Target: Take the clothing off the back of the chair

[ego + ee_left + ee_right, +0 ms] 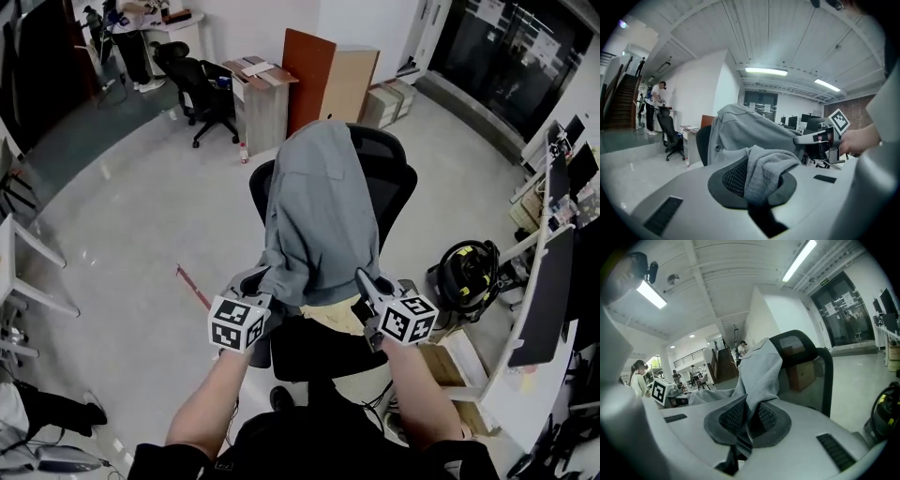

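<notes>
Well beyond the grey clothing point(319, 206) and its chair point(398, 183), a wooden cabinet point(328, 84).

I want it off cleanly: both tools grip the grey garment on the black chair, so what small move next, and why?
Probably lift both together. The left tool and right tool are shut on the lower edge of the grey cloth garment, whose top drapes over the black mesh chair back; raising should clear it.
</notes>
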`<action>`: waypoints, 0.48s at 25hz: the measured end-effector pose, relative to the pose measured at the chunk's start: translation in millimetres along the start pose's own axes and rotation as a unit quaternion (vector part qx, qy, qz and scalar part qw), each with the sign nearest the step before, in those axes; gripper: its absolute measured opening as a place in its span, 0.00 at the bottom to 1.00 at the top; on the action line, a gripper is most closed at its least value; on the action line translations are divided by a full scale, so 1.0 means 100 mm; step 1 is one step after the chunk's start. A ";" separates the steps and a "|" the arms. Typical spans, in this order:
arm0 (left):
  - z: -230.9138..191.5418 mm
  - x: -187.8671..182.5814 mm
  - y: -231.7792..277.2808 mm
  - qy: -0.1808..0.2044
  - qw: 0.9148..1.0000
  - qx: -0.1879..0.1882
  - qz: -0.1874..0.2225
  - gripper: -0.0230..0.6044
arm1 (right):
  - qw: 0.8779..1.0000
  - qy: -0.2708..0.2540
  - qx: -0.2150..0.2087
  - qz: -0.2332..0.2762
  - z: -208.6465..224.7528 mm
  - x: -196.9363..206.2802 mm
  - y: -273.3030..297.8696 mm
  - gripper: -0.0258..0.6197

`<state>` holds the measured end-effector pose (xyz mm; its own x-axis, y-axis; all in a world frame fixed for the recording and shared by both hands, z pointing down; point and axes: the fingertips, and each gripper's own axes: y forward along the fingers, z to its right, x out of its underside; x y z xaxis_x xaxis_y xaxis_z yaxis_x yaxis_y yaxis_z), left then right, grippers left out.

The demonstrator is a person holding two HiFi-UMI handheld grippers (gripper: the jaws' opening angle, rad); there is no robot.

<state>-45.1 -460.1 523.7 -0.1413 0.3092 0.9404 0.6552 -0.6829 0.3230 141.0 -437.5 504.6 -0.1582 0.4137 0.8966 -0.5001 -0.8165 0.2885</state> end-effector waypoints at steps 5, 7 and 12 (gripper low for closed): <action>0.06 0.25 -0.24 -0.019 1.000 0.009 0.005 0.06 | 0.999 0.024 0.037 0.005 -0.18 0.33 -0.52 0.08; 0.13 0.29 -0.33 -0.033 0.999 0.009 0.007 0.06 | 0.998 0.031 0.046 0.004 -0.24 0.40 -0.74 0.08; 0.34 0.38 -0.56 -0.033 0.999 0.005 0.008 0.06 | 0.997 0.042 0.061 0.023 -0.29 0.50 -1.27 0.08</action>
<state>-62.2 -388.0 537.9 -0.0812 0.3421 0.9361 0.6647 -0.6813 0.3066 171.7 -301.4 503.2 -0.2519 0.4034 0.8797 -0.3838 -0.8761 0.2918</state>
